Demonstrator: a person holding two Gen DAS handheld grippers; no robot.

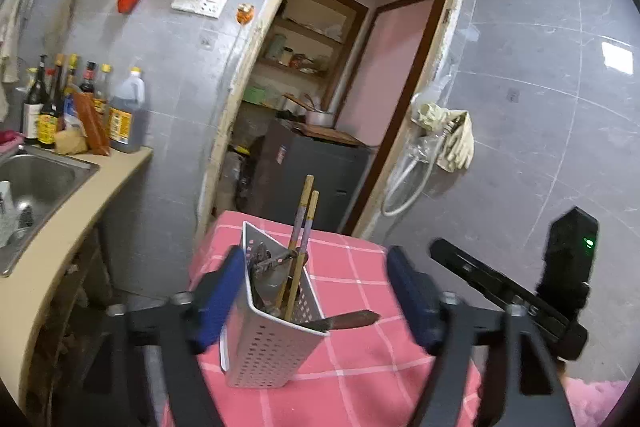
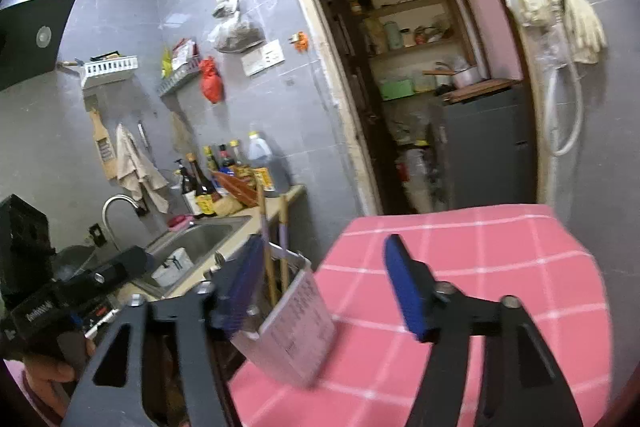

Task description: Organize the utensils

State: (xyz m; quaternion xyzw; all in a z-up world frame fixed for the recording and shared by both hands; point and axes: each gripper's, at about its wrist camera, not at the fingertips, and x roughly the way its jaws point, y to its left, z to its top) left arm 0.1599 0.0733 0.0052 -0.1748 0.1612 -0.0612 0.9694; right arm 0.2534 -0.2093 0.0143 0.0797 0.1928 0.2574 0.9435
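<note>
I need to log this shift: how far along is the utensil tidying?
Mostly done, it seems: chopsticks and other utensils stand in the holder on the pink cloth. Nothing is in hand: the left gripper and right gripper are open, pads off the holder. No loose utensils show on the cloth.

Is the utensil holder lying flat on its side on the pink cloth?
No, the utensil holder stands upright on the pink cloth, with chopsticks sticking up out of it.
</note>
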